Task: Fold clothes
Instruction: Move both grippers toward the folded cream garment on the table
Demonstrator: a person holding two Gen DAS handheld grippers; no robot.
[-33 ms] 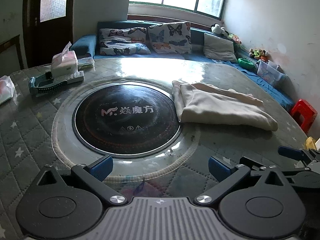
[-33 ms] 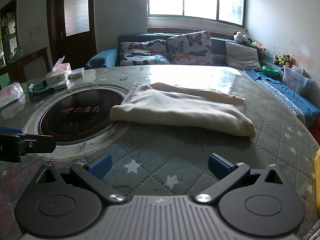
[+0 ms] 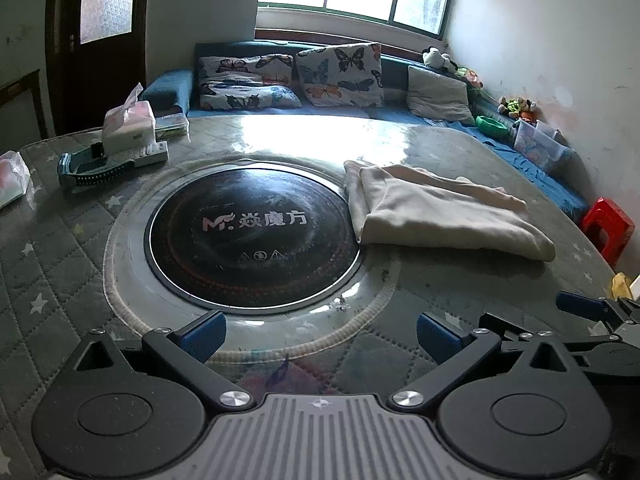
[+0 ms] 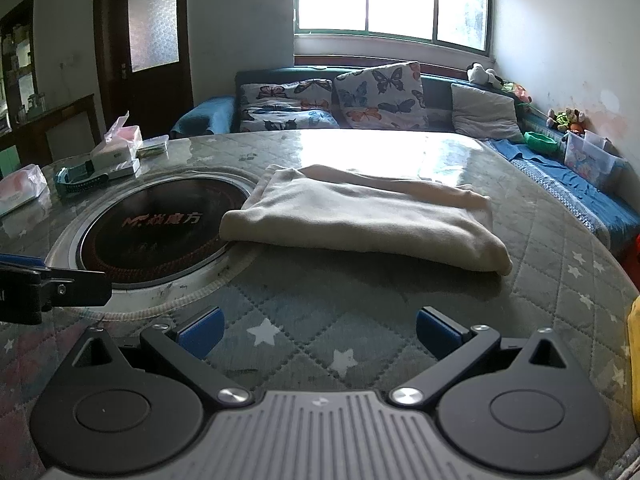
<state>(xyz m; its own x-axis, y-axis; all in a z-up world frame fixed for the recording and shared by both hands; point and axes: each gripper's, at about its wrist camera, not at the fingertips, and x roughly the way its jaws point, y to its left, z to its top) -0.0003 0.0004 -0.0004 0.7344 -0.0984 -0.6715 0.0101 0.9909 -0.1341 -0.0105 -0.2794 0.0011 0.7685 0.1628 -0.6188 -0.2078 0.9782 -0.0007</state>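
A cream garment lies folded into a flat oblong on the quilted table cover, to the right of the round black hotplate. My left gripper hovers over the table's near edge, open, with nothing between its blue pads and the garment well ahead to its right. In the right wrist view the same garment lies straight ahead. My right gripper is open and holds nothing, a short way in front of the cloth. One finger of the left gripper shows at the left edge.
A tissue box, a teal brush and a plastic bag sit at the table's far left. Behind the table is a blue sofa with butterfly pillows. A red stool stands to the right.
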